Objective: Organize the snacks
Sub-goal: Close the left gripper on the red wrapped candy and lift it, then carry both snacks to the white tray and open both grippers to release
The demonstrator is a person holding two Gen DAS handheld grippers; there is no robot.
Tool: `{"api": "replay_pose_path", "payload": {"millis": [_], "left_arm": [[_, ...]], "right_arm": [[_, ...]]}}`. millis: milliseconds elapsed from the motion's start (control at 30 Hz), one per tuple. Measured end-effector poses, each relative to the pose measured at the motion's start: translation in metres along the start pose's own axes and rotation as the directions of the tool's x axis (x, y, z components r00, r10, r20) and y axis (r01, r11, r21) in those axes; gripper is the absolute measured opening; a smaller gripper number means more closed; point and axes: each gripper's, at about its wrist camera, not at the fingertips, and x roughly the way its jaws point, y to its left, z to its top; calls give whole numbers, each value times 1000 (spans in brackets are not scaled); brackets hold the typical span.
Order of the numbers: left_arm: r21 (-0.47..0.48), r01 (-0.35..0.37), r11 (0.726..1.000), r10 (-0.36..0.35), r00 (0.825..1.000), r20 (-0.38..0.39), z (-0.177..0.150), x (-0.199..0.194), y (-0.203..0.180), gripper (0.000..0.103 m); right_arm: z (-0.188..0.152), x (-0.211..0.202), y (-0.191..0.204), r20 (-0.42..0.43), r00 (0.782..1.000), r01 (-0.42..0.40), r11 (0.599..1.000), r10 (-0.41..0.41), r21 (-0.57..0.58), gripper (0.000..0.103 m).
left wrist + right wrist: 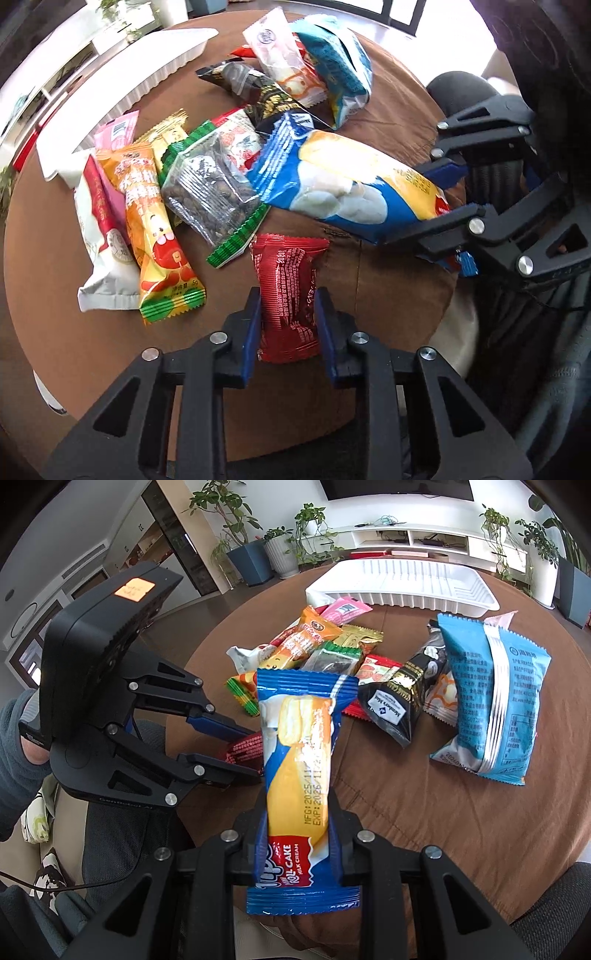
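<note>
Through the left wrist camera, the left tongs (pixel 288 325) are clamping a red snack packet (pixel 288 299) between their blue pads, the packet lying on the brown round worktop (pixel 388 295) near its front edge. Just beyond it a heap of snacks is lying: an orange stick packet (pixel 155 225) leaning over a white pouch (pixel 99 254), a green-edged clear bag of seeds (pixel 214 192), a black pouch (pixel 255 88) and a light blue bag (pixel 332 62) farther back. A white ribbed plastic tray (pixel 147 74) is sitting at the far left of the worktop. At the right, the right tongs (pixel 443 195) are gripping the end of a blue and yellow roll cake packet (pixel 351 181), which is reaching over the heap.

Through the right wrist camera, the right tongs (pixel 299 830) are pinching the roll cake packet (pixel 299 760) near its lower end, holding it upright above the worktop (pixel 424 812). To the left, the left tongs (pixel 240 753) are closing on the red snack packet (pixel 243 751), mostly hidden behind the cake wrapper. Beyond, the black pouch (pixel 399 701) and the light blue bag (pixel 491 698) are lying to the right, the heap in the middle, and the white tray (pixel 399 583) behind them all.
</note>
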Motion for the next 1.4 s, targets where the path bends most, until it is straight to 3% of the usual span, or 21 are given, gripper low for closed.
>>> {"api": "replay_pose_path", "payload": {"millis": [133, 367, 467, 567, 867, 1167, 1400], "left_arm": [[-46, 9, 999, -7, 999, 39, -6, -4, 1, 18], [-115, 31, 993, -22, 997, 78, -18, -4, -2, 17], [-60, 11, 998, -9, 999, 33, -20, -1, -16, 18], [-9, -57, 998, 57, 998, 11, -16, 0, -34, 21], [-27, -59, 998, 60, 998, 30, -14, -3, -37, 18], [-109, -21, 994, 31, 995, 91, -25, -13, -30, 16], [-215, 20, 976, 19, 984, 177, -42, -35, -21, 16]], "right_arm": [[0, -3, 1, 10, 1000, 5, 1000, -5, 0, 29], [0, -8, 3, 25, 1000, 7, 1000, -7, -6, 29], [-1, -6, 5, 15, 1000, 7, 1000, -7, -6, 29], [-1, -5, 8, 11, 1000, 8, 1000, -8, -11, 29], [-3, -8, 7, 19, 1000, 14, 1000, -14, -6, 29], [-5, -19, 5, 48, 999, 13, 1000, -13, 0, 28], [-4, -25, 7, 72, 997, 11, 1000, -12, 5, 28]]}}
